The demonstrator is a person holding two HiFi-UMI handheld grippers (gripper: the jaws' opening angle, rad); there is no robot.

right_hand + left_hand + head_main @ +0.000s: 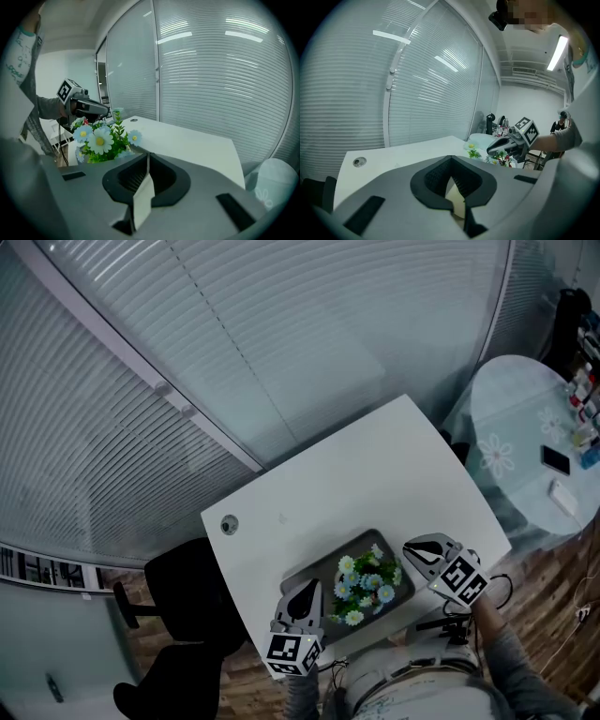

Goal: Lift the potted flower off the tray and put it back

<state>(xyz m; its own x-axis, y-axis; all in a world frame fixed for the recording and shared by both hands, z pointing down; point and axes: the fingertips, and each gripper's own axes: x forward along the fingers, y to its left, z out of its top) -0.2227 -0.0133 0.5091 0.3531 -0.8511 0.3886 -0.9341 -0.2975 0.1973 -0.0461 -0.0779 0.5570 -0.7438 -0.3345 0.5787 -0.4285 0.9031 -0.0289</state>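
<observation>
Looking down on a potted flower (366, 579) with pale blue and white daisy blooms and green leaves, standing on a dark grey rectangular tray (314, 570) in the lower middle of the head view. Resting, tray and all, near the lower edge of a white rectangular table (356, 474) beside pale slatted window blinds (187, 352). Hovering at the tray's lower left end with the grey left gripper (307, 587), jaws pressed together on nothing. Hovering just right of the blooms with the grey right gripper (411, 549), jaws likewise closed and empty, tips pointing left toward the flowers. Showing the same blooms at centre left in the right gripper view, beyond the closed jaws, and at centre right in the left gripper view, partly behind the right gripper.
</observation>
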